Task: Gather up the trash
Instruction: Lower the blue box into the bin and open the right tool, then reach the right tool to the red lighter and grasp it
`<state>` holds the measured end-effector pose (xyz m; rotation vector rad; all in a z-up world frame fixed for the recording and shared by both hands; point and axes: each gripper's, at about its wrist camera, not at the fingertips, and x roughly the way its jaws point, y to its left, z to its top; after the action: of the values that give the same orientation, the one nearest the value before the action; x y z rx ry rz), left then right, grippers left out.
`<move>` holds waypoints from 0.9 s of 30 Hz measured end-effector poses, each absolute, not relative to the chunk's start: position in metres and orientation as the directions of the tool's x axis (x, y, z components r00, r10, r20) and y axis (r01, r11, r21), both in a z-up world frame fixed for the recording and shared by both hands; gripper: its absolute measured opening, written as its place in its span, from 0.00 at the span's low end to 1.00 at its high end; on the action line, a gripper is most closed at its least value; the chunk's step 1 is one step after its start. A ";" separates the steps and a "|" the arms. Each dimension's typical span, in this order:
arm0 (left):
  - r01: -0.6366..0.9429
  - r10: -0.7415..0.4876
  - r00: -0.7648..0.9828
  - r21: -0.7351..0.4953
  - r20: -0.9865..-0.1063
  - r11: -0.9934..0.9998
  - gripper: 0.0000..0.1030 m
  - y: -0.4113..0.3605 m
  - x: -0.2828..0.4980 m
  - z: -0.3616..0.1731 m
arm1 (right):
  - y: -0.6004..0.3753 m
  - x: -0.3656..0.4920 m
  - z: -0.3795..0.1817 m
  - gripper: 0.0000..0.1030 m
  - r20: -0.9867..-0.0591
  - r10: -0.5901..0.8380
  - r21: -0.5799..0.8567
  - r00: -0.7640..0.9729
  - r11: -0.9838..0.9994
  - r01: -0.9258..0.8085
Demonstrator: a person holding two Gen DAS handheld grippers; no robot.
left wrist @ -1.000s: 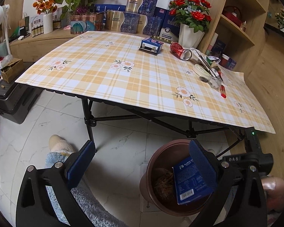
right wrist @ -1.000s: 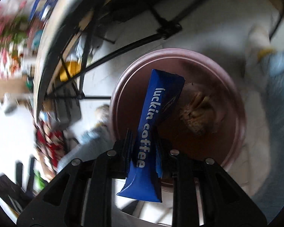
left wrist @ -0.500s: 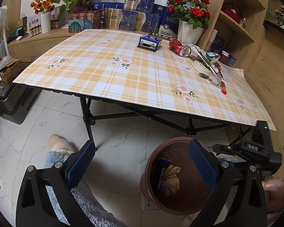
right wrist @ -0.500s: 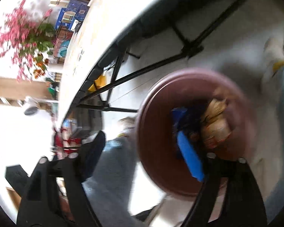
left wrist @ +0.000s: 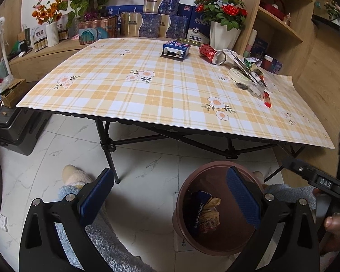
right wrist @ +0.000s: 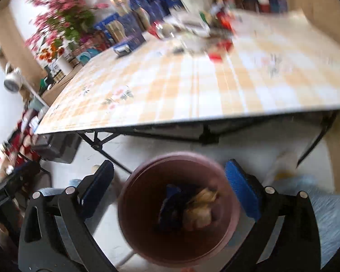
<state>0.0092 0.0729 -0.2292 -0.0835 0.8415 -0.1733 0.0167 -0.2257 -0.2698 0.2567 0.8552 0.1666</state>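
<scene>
Both jaws spread, coffee packet (left wrist: 196,212) now binned

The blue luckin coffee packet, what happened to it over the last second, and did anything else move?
The right claw let it go: its jaws have just been opening and now stand wide with nothing between them. The luckin coffee packet dropped into the brown trash bin beside a crumpled wrapper, and the claw lifted toward the table. The left claw stayed open; the red can stayed put.
</scene>
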 end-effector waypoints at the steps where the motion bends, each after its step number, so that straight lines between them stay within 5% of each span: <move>1: 0.115 -0.183 0.654 -0.142 -0.734 0.983 0.94 0.073 0.009 -0.229 | -0.222 0.015 -0.266 0.94 -0.715 0.234 0.256 0.659 0.965 -0.065; 12: 0.108 -0.172 0.647 -0.134 -0.743 0.985 0.94 0.073 0.011 -0.231 | -0.217 0.009 -0.246 0.94 -0.683 0.117 0.077 0.721 0.993 -0.088; 27: 0.065 -0.160 0.626 -0.153 -0.764 0.986 0.94 0.077 0.024 -0.233 | -0.245 0.030 -0.236 0.95 -0.648 0.127 0.042 0.751 0.991 -0.130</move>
<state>0.0241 0.0767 -0.2325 -0.1145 0.8859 -0.1291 0.0298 -0.2451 -0.2357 -0.0058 0.7067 0.1404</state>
